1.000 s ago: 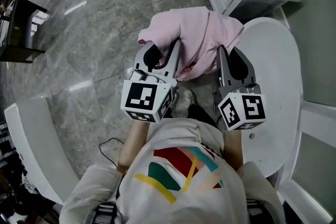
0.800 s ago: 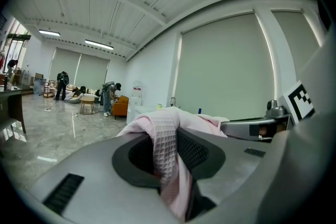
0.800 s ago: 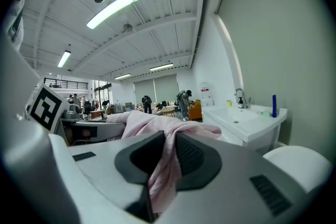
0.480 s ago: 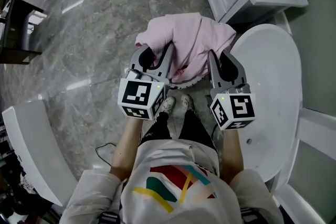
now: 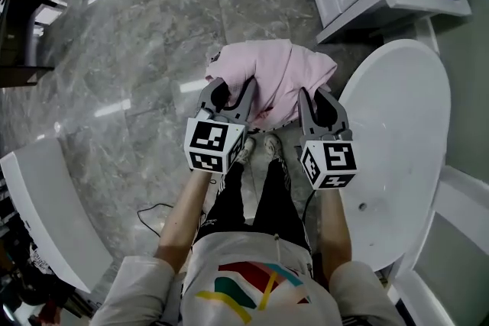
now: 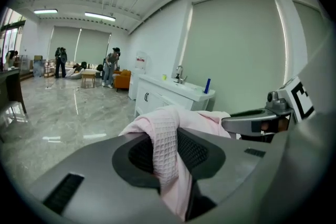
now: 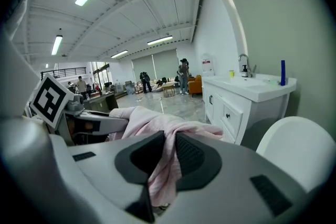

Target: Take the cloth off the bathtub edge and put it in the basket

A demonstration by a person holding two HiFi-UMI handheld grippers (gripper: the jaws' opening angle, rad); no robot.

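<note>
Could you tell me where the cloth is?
Head view, centre: pink cloth gripped by left gripper and right gripper above the floor, left of the bathtub.

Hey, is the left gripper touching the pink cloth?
Touching. Left gripper view: the left gripper pinches a fold of the pink cloth between its jaws.

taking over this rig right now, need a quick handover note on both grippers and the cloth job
Grippers: the left gripper is shut on the pink cloth. The right gripper is shut on the same cloth, at its other side.
Things: the cloth hangs bunched between the two grippers, above the floor and just beside the bathtub. The basket shows in none of the views.
Done: the cloth is off the bathtub edge.
Left: find the basket, carry the cloth over it, open both grippers and drop it in.
</note>
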